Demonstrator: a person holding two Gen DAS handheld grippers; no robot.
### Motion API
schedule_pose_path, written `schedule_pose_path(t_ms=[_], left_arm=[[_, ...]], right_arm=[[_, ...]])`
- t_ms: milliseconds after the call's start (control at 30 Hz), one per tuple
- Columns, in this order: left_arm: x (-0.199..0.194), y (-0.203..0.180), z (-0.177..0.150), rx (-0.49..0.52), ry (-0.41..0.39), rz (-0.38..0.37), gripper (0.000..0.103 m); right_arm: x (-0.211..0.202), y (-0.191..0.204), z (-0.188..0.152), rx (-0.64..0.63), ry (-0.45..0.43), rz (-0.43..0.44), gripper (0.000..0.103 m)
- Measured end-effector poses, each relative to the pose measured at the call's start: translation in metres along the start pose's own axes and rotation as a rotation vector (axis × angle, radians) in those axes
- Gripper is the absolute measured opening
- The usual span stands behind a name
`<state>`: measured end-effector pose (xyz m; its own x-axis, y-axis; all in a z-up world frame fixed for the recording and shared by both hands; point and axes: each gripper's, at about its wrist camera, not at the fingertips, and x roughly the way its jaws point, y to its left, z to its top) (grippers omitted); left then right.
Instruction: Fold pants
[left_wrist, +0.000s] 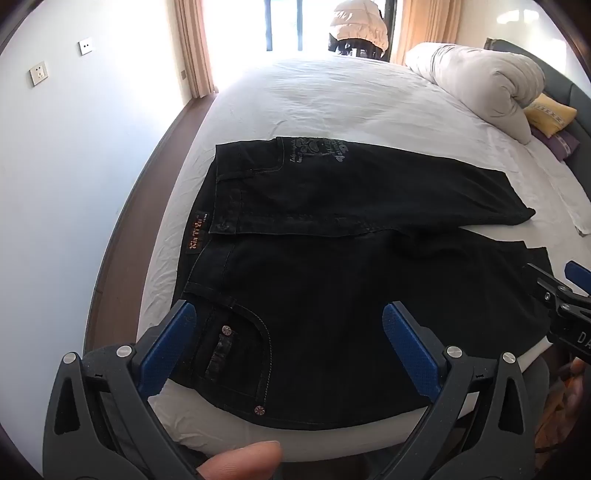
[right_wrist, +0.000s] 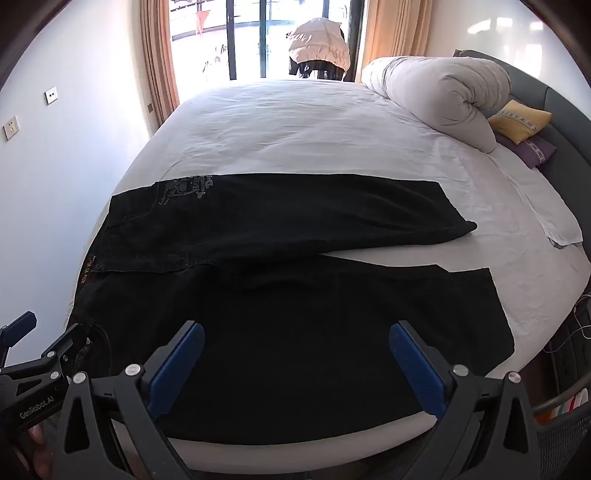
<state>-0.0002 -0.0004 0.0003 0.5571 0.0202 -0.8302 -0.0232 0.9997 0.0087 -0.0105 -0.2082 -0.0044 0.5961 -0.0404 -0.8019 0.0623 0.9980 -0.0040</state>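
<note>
So the bed (right_wrist: 332, 122) is the biggest thing going, a white sheet with light wrinkles, stretching well ahead of both claws toward a bright window with tan curtains (right_wrist: 159, 62). Soft mattress underneath I'd guess, so pressing down to pinch fabric will sink a bit. A rolled grey duvet (right_wrist: 439, 92) sits far ahead and to the right of the right claw, with a yellow cushion (right_wrist: 521, 120) just beside it. A puffy jacket (right_wrist: 319, 44) hangs over something by the window.

The pants (left_wrist: 332, 280) are black denim, spread flat at the near edge of the bed right under and ahead of both claws, legs splayed apart, waistband off to the left. Looks like heavyish, fairly stiff cloth: it should hold a crease and not slither, but a single-layer pinch could drag the whole thing.

The left claw (left_wrist: 291, 347) stands wide, nothing between its pads, over the pocket (left_wrist: 236, 343) near the waistband. The right claw (right_wrist: 295, 365) is also wide and empty, over the near leg. I'd grab the near waistband corner and the near hem, at the thick seams.
</note>
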Motion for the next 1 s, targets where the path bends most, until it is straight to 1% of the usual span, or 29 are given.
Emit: schedule_pose_path(t_ms=[1000], left_arm=[[0.003, -0.0001, -0.0006, -0.001, 0.007, -0.003, 0.103]], right_arm=[[0.0042, 0.0047, -0.0037, -0.008, 0.01, 0.003, 0.103]])
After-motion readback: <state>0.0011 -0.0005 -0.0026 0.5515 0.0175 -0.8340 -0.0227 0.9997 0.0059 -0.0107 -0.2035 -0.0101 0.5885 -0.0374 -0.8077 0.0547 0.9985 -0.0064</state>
